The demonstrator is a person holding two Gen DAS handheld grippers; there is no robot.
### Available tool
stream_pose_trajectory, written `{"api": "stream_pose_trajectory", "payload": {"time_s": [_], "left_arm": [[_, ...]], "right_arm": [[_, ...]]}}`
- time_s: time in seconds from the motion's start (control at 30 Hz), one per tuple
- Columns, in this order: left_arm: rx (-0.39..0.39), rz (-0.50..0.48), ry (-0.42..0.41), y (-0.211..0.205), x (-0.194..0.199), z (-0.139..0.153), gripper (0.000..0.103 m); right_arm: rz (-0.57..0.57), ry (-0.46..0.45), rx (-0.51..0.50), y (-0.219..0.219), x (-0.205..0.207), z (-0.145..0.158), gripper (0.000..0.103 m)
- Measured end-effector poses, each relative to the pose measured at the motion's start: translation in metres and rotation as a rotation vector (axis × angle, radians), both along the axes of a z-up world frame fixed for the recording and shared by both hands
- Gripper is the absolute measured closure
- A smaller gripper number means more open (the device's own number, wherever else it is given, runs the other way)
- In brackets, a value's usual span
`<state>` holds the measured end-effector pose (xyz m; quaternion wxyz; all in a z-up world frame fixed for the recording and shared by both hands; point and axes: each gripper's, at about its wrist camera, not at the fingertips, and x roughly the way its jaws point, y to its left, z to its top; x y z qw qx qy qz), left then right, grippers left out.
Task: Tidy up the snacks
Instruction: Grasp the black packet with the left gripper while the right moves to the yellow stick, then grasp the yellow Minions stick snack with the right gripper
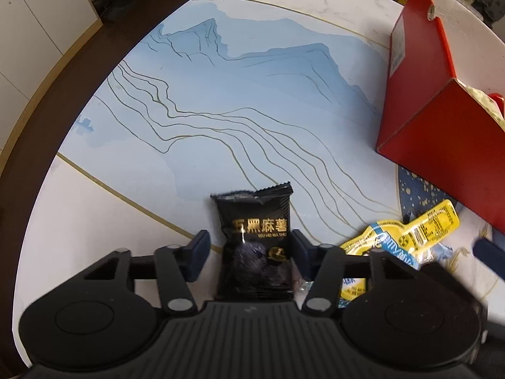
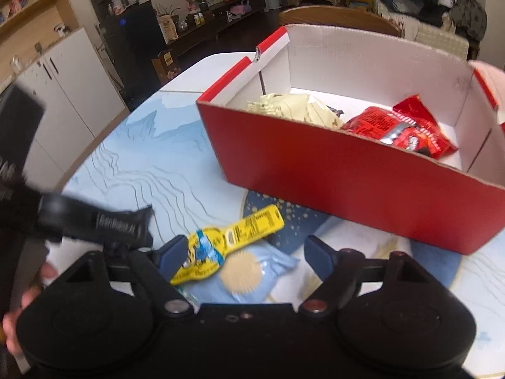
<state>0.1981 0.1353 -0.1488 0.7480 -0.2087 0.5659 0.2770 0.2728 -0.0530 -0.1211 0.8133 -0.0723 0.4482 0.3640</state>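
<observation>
Blue-patterned tabletop [image 1: 221, 101] held my red box [image 2: 347, 183]; my left gripper [image 1: 249, 252] straddled the black mochi packet [image 1: 255, 240], right pad touching, while my right gripper [image 2: 246, 252] gaped over the yellow snack packet [image 2: 227, 240].

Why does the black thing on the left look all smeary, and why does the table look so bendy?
In the right wrist view the left gripper is smeared by motion blur, while the red box stays fairly sharp. In the left wrist view the fisheye lens curves the table edge, but the black snack packet reads crisply.
</observation>
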Motion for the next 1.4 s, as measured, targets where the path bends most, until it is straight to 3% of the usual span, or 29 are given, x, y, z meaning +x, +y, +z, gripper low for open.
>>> {"api": "stream_pose_trajectory", "payload": {"time_s": [0.07,0.27,0.57,0.7,0.97,1.4], "left_arm": [[0.003,-0.008,-0.003,0.000,-0.002,0.001,0.059],[-0.012,0.011,-0.012,0.006,-0.010,0.001,0.062],[-0.026,0.024,-0.021,0.014,-0.015,0.000,0.063],[-0.035,0.032,-0.022,0.017,-0.017,0.000,0.063],[-0.064,0.038,-0.041,0.019,-0.030,0.007,0.066],[-0.085,-0.018,-0.125,0.016,-0.044,0.052,0.067]], "right_arm": [[-0.026,0.027,0.016,0.002,0.009,-0.003,0.027],[-0.076,0.099,0.038,0.007,0.026,-0.014,0.047],[-0.138,0.212,0.122,-0.001,0.036,-0.023,0.086],[-0.148,0.215,0.186,-0.009,0.033,-0.019,0.091],[-0.146,0.124,0.244,-0.017,0.010,0.004,0.096],[-0.158,-0.085,0.216,-0.036,-0.027,0.060,0.097]]}}
